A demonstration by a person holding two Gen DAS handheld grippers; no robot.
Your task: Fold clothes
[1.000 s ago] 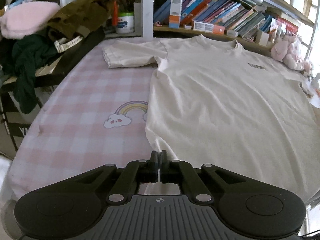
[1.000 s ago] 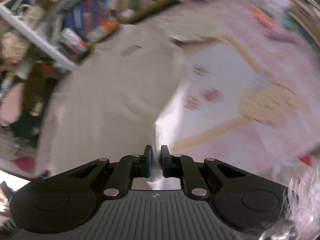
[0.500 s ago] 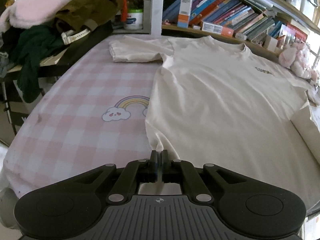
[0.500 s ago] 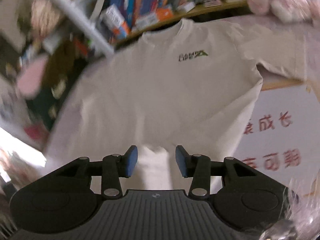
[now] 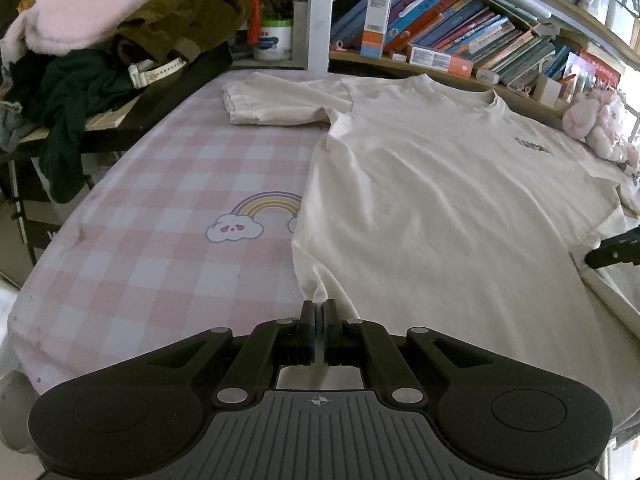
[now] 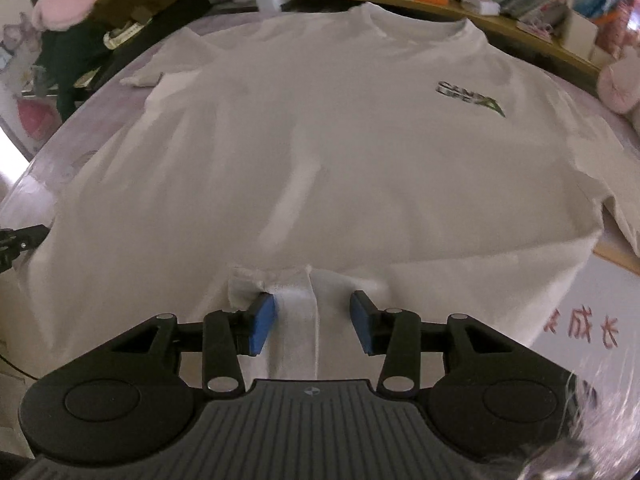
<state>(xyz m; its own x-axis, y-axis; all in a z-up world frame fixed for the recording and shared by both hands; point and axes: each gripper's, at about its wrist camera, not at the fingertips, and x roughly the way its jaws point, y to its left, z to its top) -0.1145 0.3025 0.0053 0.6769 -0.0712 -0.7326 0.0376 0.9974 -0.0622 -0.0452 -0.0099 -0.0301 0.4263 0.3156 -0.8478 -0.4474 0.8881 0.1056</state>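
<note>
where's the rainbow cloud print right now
In the left wrist view, the rainbow cloud print lies left of centre on the pink checked cover, touching the T-shirt's left edge.

A pink-and-white checked cover [image 5: 152, 216] printed with a rainbow and smiling cloud [image 5: 252, 220] fills the lower left of the left wrist view. At upper left, a heap of clothing rests on a side surface: a fluffy pink garment [image 5: 80, 20], a brown one [image 5: 180, 16] and a dark green one [image 5: 76, 92] hanging over the edge. A white tub [image 5: 274, 38] stands at top centre beside a white upright post [image 5: 320, 12]. Books [image 5: 452, 36] lean in a row along the shelf at upper right, with a pink plush toy [image 5: 592, 128] at the right edge.
</note>
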